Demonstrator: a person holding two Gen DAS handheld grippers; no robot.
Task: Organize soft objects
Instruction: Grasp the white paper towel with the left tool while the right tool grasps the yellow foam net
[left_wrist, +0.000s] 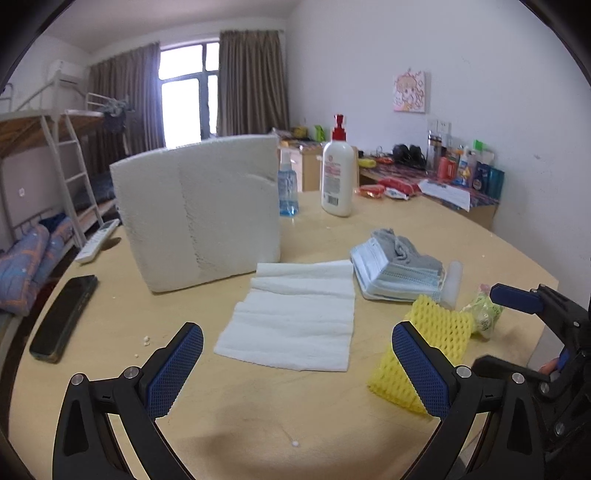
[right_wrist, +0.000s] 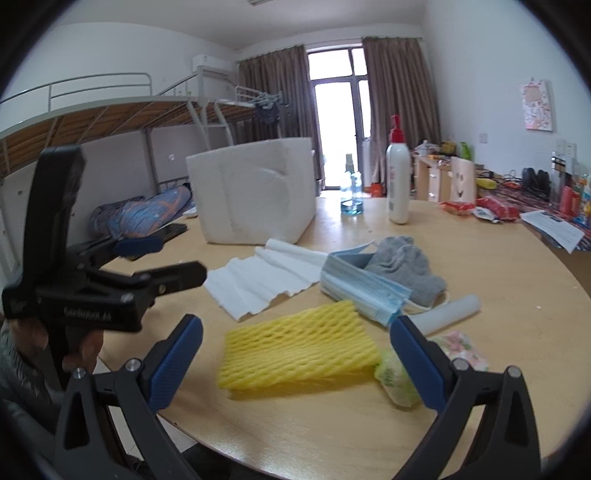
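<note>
My right claw (right_wrist: 295, 365) wide open, empty, over yellow foam net (right_wrist: 299, 345) lying flat on surface (right_wrist: 480, 280). Left claw (left_wrist: 297, 369) open, empty too. Net looks light, squashy, springy; I'd pinch near long edge.

yellow foam net (left_wrist: 439, 332): lower part hidden behind a blue finger pad, lower right
small items (left_wrist: 461, 166) on far desk: too small to identify
green-white packet (right_wrist: 395, 376): partly covered, lower right

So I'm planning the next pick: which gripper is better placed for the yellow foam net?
Right. The right gripper is open with the yellow foam net between its fingers; the left gripper faces the white tissue sheet.
</note>
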